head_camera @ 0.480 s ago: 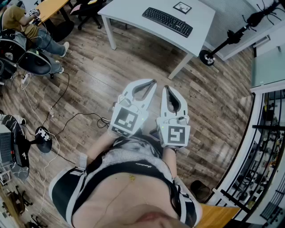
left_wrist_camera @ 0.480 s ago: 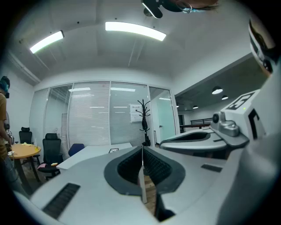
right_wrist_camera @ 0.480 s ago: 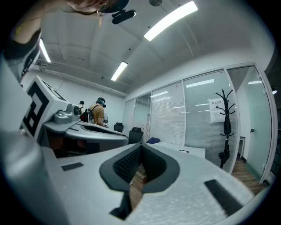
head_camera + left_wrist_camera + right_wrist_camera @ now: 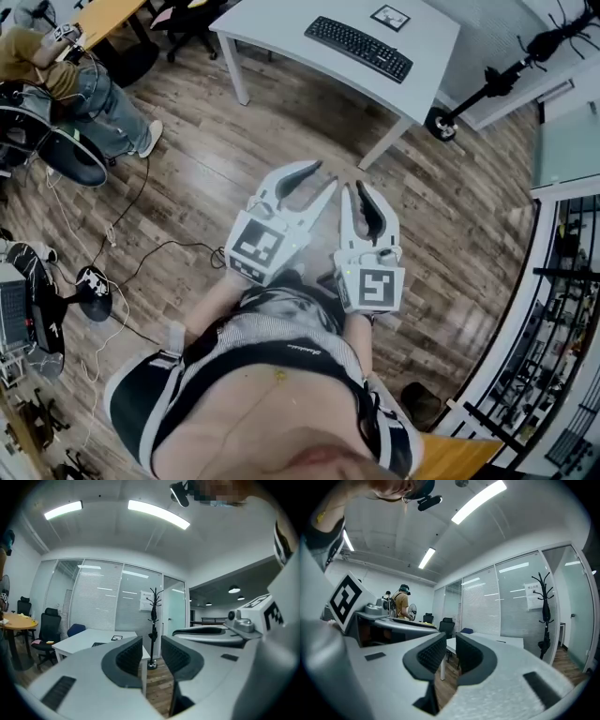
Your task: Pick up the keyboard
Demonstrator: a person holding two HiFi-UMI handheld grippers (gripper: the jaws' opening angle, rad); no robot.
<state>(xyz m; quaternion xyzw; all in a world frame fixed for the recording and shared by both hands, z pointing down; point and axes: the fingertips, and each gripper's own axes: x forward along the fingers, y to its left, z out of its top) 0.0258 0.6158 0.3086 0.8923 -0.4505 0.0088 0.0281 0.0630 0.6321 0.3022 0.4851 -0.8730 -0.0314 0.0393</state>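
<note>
Seated person in tan top (image 4: pixel 33 52) far left, well apart from table. Left gripper (image 4: pixel 324 177) clenched, empty. Right gripper (image 4: pixel 355 187) just beside it, also clenched, empty. Both held level over brown wood-plank floor (image 4: pixel 197 159).

Black rectangular keyboard (image 4: pixel 358 48) well ahead of both grippers, on white rectangular table (image 4: pixel 272 28), along near edge toward right corner. Small framed black-and-white card (image 4: pixel 390 17) beyond keyboard. Stretch of floor lies between grippers and table. Black coat stand (image 4: pixel 487 82) just right of table's right corner.

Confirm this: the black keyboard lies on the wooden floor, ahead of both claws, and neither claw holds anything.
Not right. The keyboard lies on the white table, not the floor, as the head view shows. It is ahead of the left claw and right claw, and neither holds anything.
</note>
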